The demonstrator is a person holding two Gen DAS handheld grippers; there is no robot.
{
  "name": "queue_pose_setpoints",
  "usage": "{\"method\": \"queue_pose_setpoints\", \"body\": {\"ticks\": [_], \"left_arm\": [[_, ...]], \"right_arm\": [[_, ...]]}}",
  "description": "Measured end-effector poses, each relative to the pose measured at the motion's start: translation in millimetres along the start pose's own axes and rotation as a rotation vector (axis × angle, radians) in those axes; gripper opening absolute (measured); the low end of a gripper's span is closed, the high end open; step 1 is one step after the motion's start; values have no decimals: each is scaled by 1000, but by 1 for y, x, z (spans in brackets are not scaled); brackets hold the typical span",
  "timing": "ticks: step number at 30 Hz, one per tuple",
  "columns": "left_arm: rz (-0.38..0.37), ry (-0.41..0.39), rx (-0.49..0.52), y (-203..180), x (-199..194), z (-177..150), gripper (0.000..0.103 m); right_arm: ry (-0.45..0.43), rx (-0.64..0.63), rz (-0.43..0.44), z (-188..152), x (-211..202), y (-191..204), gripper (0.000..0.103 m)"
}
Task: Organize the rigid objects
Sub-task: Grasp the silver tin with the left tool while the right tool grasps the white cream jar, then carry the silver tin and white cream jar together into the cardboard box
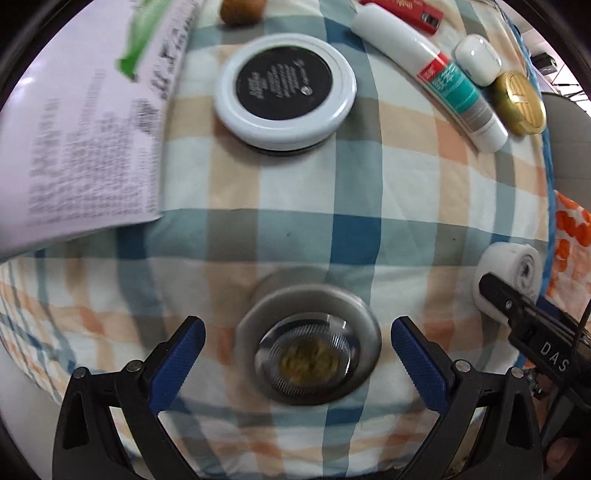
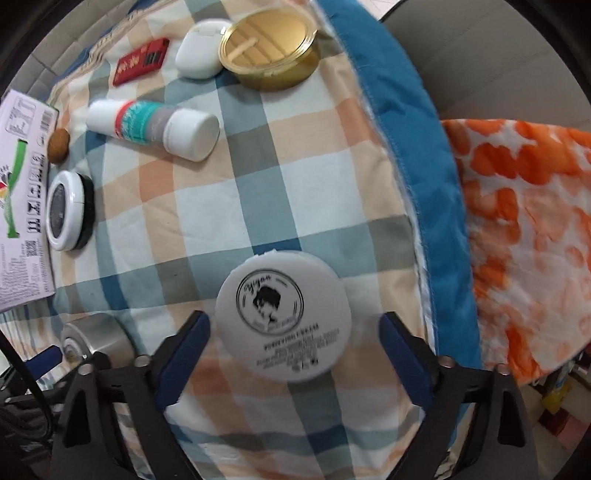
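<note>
Checked cloth (image 1: 295, 229) in blue, peach and white is covering the surface and carrying everything. Printed white box (image 1: 74, 147) is lying at the cloth's far left edge, its text too blurred to read. Near the cloth's front edge, the left gripper (image 1: 297, 336) is spreading its 2 blue-padded jaws wide on either side of a grey metal tin (image 1: 308, 354) with a clear lid showing something yellowish inside; neither pad is touching it. The right gripper (image 2: 295, 332) is likewise gaping around a white round jar (image 2: 283, 314), gripping nothing; the jar's lid is bearing a portrait logo and unreadable small print. Toward the cloth's far edge are lying a white-rimmed black-labelled jar (image 1: 284, 88), a white tube (image 1: 432, 74), a gold tin (image 1: 519, 103) and a red lighter (image 1: 410, 11).
</note>
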State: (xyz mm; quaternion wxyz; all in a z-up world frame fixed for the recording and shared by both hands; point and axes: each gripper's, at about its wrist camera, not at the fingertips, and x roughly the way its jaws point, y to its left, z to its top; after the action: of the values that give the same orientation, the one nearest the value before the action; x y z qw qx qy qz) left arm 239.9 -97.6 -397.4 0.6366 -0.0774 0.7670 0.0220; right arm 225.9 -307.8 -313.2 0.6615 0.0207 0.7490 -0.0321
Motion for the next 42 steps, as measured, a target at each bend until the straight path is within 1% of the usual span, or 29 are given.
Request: {"method": "queue_pose_setpoints", "body": {"ticks": [1, 2, 6, 8, 10, 12, 15, 19, 21, 23, 27, 28, 29, 34, 35, 38, 41, 42], "left_arm": [[1, -1, 4, -2, 4, 0, 82], [-3, -8, 5, -2, 6, 0, 69], [12, -30, 38, -8, 3, -7, 69], [8, -16, 54, -11, 0, -17, 69], [19, 4, 53, -12, 9, -25, 70], [27, 28, 48, -14, 19, -25, 70], [42, 14, 43, -17, 26, -24, 70], [54, -3, 51, -26, 30, -26, 69], [49, -7, 52, -38, 27, -18, 69], [42, -9, 55, -37, 20, -23, 69], [20, -19, 49, -22, 7, -32, 69], [17, -26, 51, -21, 3, -35, 69], [15, -31, 53, -21, 0, -38, 69], [-7, -54, 57, -22, -14, -45, 69], [-16, -60, 57, -22, -19, -47, 69], [-42, -91, 58, -15, -36, -49, 69], [-71, -138, 53, -10, -62, -51, 69], [-80, -154, 50, -9, -73, -53, 69]], "right_arm": [[19, -7, 10, 2, 6, 0, 73], [45, -10, 25, 3, 13, -1, 72], [53, -35, 25, 4, 18, -5, 71], [74, -50, 29, -1, 19, -7, 71], [98, -74, 35, -6, 20, -9, 71], [100, -80, 33, -10, 25, -11, 71], [101, -52, 40, -5, 38, -13, 72], [109, -34, 27, 1, 56, -13, 71], [102, -27, 21, 3, 60, -13, 71], [102, -35, 6, 3, 65, -11, 71], [103, -65, 4, -1, 69, -7, 70], [107, -77, 9, -4, 68, -4, 70], [107, -79, 12, -8, 60, 11, 70], [104, -83, 58, -16, 58, 11, 70], [104, -86, 63, -13, 48, 0, 70], [97, -90, 97, -15, 36, -1, 70], [77, -101, 129, -15, 19, -2, 70], [69, -105, 139, -11, 9, -8, 70]]}}
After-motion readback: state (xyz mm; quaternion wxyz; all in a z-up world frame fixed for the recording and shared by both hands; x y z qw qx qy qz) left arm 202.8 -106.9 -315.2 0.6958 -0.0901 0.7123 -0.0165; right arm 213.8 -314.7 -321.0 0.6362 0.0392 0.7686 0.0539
